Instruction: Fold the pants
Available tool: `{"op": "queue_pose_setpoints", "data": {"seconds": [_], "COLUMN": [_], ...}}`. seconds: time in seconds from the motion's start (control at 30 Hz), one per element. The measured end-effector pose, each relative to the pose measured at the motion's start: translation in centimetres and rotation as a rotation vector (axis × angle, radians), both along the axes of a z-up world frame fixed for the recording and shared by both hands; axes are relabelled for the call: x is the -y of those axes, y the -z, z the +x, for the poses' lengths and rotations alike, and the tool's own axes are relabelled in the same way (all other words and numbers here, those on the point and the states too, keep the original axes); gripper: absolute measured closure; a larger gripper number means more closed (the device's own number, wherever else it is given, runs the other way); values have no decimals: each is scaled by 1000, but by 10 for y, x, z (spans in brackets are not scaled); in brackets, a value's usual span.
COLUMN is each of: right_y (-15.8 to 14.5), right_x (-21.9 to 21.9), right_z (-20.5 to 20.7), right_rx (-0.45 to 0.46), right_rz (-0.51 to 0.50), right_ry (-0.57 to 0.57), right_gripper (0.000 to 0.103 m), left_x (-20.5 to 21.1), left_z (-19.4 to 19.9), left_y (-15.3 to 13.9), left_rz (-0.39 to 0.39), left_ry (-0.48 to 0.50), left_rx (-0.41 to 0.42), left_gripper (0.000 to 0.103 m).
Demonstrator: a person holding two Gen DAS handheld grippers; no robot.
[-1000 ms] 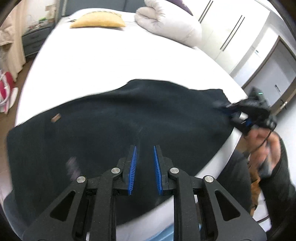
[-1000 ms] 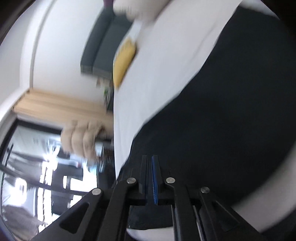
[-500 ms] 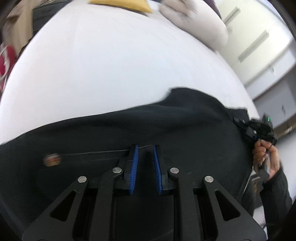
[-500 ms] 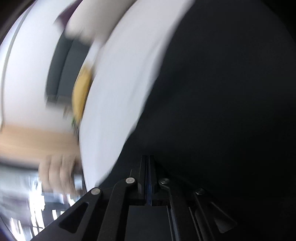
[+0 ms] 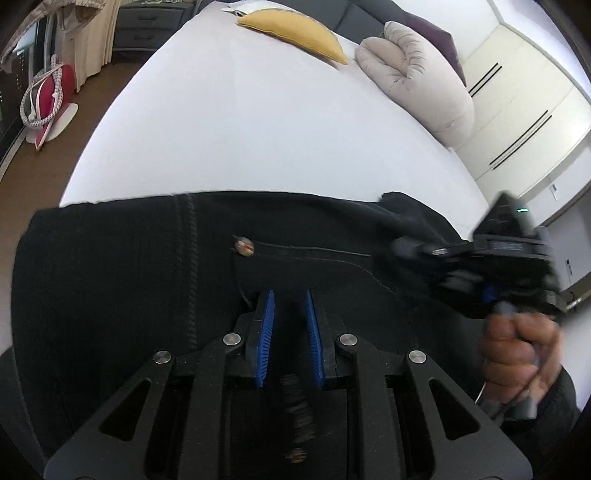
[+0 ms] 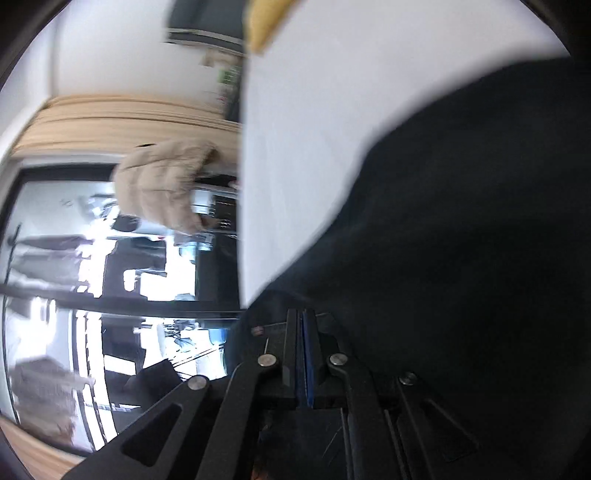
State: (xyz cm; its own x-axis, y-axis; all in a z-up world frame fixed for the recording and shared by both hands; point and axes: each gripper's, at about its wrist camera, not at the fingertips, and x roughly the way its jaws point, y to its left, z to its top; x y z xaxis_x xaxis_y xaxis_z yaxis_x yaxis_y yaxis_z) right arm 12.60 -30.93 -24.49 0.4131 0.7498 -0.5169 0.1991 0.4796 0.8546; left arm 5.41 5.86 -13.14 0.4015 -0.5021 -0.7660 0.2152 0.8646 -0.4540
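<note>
Black pants (image 5: 129, 280) lie spread across the near edge of a white bed (image 5: 258, 129), filling the lower half of the left wrist view from 9 o'clock round to 3 o'clock. A small round button (image 5: 244, 246) sits on the fabric just above centre, beside a stitched seam. The left claw (image 5: 290, 317) hangs over the cloth at 6 o'clock, its blue pads narrowly apart with nothing pinched between them. The right claw (image 5: 402, 246), held in a hand (image 5: 517, 343) at 3 o'clock, reaches into the pants' raised edge; in its own view the right claw (image 6: 303, 325) is together, and dark fabric surrounds it. A yellow pillow (image 5: 295, 31) and a rolled duvet (image 5: 417, 81) lie at 12 to 1 o'clock.
</note>
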Motion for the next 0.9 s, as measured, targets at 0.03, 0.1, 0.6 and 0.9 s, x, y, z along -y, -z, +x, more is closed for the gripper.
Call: {"op": "queue_pose_setpoints", "data": {"seconds": [0.03,0.1,0.6,0.9], "right_y": [10,28,-25,38], "right_x": [3,28,231,204], "right_z": [7,11,-97,-141], "right_rx": [-30,-39,90,18], "right_rz": [-11,58,-55,96], "right_ry": [24,112,658,485], "right_gripper": [102,103,98,103], "left_x": [-5,-10,22,115], "left_z": [4,5,4,7], "left_y": [2,5,-26,-3], "left_rz": [-17,-47,15,134], "left_ry": [-5,-12,4,185], "left_rx": [-17,-37,2,-57], "left_gripper": [86,87,87,87]}}
